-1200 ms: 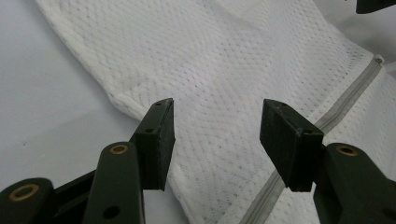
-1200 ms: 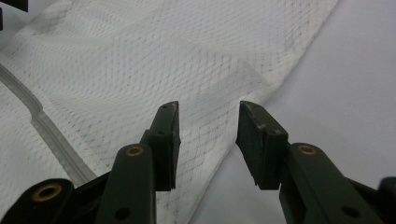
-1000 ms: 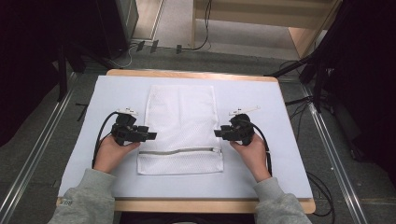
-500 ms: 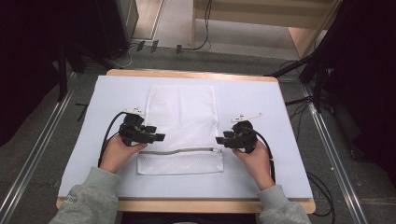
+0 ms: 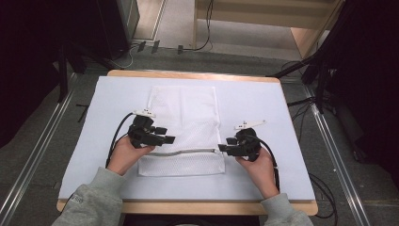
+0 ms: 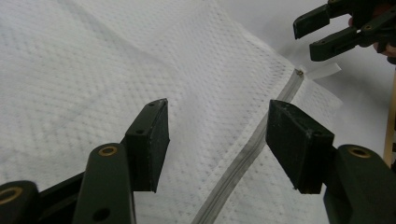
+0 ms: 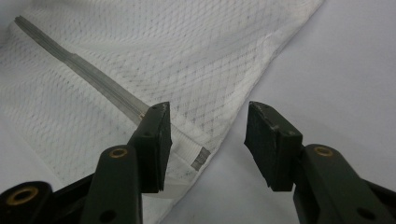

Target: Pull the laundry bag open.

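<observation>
On one mat lies one mesh bag between two gaping tongs.

Grey sweatshirt sleeves with ribbed cuffs; each black claw trails a black cable; brass-coloured screws in the jaws.

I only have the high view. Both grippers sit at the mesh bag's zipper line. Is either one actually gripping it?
Observer: No. In the left gripper view the left gripper stands open above the mesh bag; its jaws have just been closing a little, with nothing pinched.
Operator: And the right one?
Observer: The right gripper is open too, its jaws just opening, poised over the bag's edge.
Operator: Where's the zipper pull?
Observer: At the end of the zipper nearest the right gripper; a small brass slider shows there with a white tab beside it.
</observation>
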Motion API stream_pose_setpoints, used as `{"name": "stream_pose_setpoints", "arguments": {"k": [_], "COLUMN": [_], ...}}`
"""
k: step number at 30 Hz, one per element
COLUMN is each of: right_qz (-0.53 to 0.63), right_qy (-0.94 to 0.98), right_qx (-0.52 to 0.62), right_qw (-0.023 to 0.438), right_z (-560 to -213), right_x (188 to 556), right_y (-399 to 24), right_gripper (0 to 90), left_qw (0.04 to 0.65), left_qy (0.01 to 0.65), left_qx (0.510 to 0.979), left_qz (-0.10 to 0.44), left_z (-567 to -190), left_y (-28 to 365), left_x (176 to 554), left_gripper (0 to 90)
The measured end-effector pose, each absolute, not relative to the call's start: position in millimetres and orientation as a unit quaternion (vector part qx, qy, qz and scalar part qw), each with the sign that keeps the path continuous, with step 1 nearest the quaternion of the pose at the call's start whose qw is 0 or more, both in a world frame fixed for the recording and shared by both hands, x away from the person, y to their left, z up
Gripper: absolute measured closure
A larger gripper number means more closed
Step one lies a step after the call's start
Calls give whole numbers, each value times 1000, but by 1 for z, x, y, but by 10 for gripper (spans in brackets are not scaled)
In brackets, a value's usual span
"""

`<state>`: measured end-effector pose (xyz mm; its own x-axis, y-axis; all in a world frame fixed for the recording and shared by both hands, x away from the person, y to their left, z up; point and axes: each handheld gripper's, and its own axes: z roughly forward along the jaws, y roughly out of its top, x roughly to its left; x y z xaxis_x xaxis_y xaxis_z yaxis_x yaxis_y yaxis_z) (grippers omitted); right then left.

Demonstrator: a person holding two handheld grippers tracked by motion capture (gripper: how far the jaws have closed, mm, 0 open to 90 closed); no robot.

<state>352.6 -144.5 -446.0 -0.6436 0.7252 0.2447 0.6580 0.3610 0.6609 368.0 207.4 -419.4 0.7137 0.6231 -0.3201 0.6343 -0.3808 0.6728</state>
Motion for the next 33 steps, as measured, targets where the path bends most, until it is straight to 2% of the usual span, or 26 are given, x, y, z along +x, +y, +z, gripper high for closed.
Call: {"name": "stream_pose_setpoints", "arguments": {"k": [4, 8, 15, 24, 33], "right_qz": [375, 376, 382, 380, 377], "right_qy": [824, 824, 822, 820, 824], "right_qx": [423, 421, 420, 428, 423], "right_qw": [41, 46, 45, 24, 26], "right_z": [-448, -448, -449, -449, -450], "right_x": [350, 348, 346, 346, 349], "right_y": [-144, -143, -145, -147, -144], "right_gripper": [526, 538, 697, 873, 885], "left_qw": [407, 412, 411, 395, 389], "left_qy": [378, 356, 326, 310, 299], "left_qx": [831, 839, 849, 863, 869], "left_qz": [-25, -33, -58, -60, -57], "left_z": [-420, -421, -427, -438, -447], "left_y": [194, 179, 150, 122, 109], "left_x": [366, 362, 362, 362, 361], "left_gripper": [497, 657, 887, 900, 886]}}
